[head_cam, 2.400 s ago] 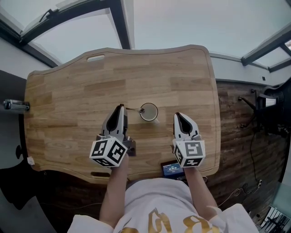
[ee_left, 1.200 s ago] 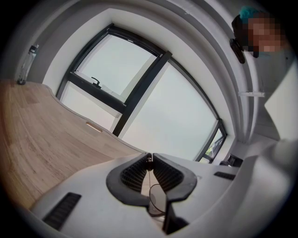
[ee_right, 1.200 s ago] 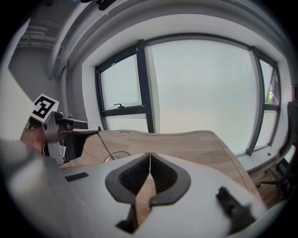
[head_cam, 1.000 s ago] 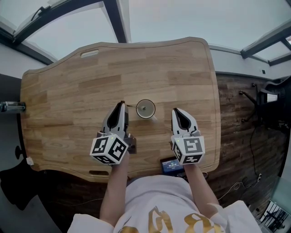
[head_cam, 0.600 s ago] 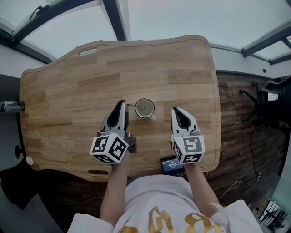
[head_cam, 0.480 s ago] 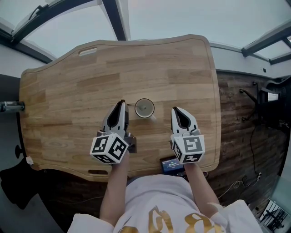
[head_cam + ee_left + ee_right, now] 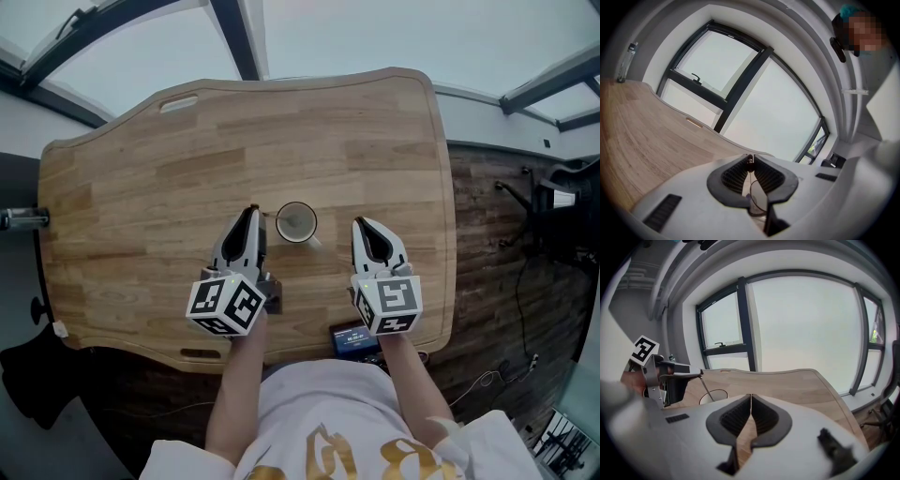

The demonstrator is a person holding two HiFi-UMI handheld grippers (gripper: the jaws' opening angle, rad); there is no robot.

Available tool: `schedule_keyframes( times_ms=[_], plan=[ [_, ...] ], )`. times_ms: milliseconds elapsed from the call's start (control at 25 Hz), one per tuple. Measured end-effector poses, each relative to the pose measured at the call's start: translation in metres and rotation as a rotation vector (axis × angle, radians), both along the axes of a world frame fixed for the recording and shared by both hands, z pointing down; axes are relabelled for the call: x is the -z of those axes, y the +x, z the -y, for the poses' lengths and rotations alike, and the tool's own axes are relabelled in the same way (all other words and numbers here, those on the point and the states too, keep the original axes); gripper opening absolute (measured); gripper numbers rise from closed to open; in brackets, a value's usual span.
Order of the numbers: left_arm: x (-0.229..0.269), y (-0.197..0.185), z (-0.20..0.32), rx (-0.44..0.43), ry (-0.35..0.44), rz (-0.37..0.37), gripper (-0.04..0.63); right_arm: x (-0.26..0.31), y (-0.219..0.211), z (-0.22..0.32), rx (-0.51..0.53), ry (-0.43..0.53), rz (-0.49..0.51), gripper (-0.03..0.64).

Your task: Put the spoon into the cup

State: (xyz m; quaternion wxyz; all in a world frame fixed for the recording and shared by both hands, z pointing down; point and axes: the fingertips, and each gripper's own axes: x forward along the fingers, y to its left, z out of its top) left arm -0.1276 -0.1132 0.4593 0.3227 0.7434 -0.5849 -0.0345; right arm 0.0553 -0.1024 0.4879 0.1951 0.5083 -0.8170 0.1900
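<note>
A pale cup [image 7: 296, 222] stands upright near the middle of the wooden table [image 7: 169, 187]. My left gripper [image 7: 251, 210] sits just left of the cup, shut on the thin metal spoon [image 7: 270, 217] by its handle end. In the right gripper view the spoon [image 7: 704, 386] slants down from the left gripper [image 7: 670, 371] into the cup [image 7: 714, 396]; the bowl end is hidden inside. The left gripper view shows the handle pinched at the jaw tips [image 7: 750, 158]. My right gripper [image 7: 358, 223] hovers right of the cup, shut and empty [image 7: 751, 395].
A small device with a blue screen [image 7: 354, 345] lies at the table's near edge between my arms. A handle slot [image 7: 178, 103] is cut in the far left corner. A bottle-like object [image 7: 23, 218] sits off the left edge, and a chair [image 7: 562, 225] stands on the right.
Both grippers, the spoon and the cup keep their places; only the head view has drifted slightly.
</note>
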Motion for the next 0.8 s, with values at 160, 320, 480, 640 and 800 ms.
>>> schedule_keyframes(
  times_ms=[160, 320, 480, 640, 800],
  plan=[
    [-0.002, 0.002, 0.001, -0.004, -0.002, 0.002, 0.051, -0.002, 0.001, 0.001, -0.002, -0.003, 0.001, 0.032],
    [-0.005, 0.003, 0.002, -0.006, -0.007, 0.000, 0.051, -0.005, 0.001, 0.002, 0.000, -0.008, 0.001, 0.032],
    [-0.006, 0.004, 0.003, -0.013, -0.008, 0.002, 0.051, -0.006, -0.001, 0.002, 0.006, -0.013, 0.001, 0.032],
    [-0.008, 0.006, 0.004, -0.017, -0.009, 0.004, 0.051, -0.009, 0.000, 0.004, 0.007, -0.017, 0.001, 0.032],
    [-0.011, 0.008, 0.005, -0.019, -0.014, 0.004, 0.051, -0.010, 0.000, 0.005, 0.008, -0.019, 0.002, 0.032]
  ],
)
